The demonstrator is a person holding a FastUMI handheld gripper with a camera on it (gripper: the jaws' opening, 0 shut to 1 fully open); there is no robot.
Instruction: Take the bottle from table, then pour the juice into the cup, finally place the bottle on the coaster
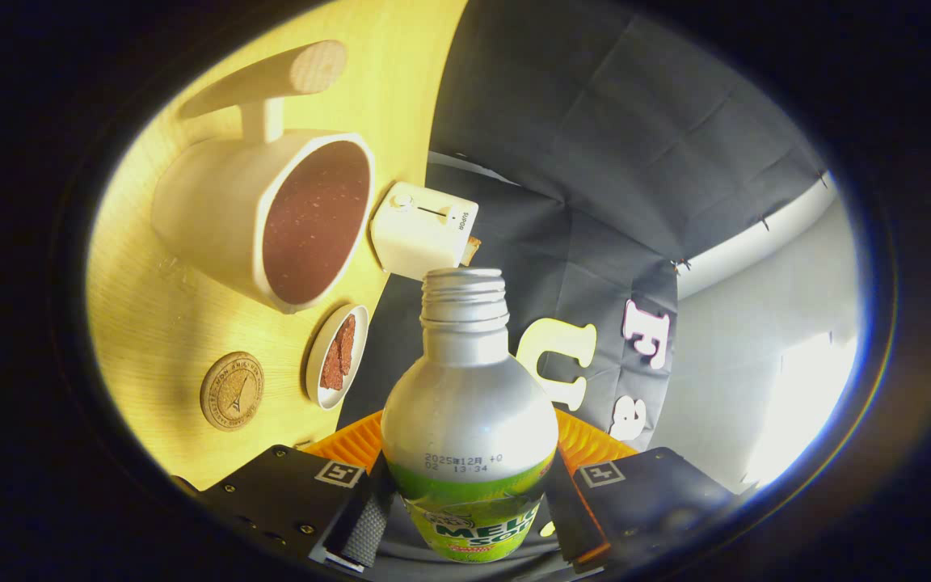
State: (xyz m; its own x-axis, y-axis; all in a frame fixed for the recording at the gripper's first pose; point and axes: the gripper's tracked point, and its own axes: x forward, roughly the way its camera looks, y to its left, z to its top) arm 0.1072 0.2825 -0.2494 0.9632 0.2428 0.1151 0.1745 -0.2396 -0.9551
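Note:
A silver bottle with a green label and an uncapped threaded neck sits between my fingers, and my gripper is shut on it, a pad pressing each side of its body. The whole view is rolled, so the table stands on edge and the bottle is tipped. Beyond the bottle's mouth lies a cream cup with a long wooden handle; its dark reddish inside faces me. A round cork coaster lies on the wooden table, nearer to my fingers than the cup.
A small white dish holding reddish-brown pieces lies between the coaster and the bottle. A white toaster with a slice in it stands past the cup, at the table's far edge. Behind it hangs the black booth cloth.

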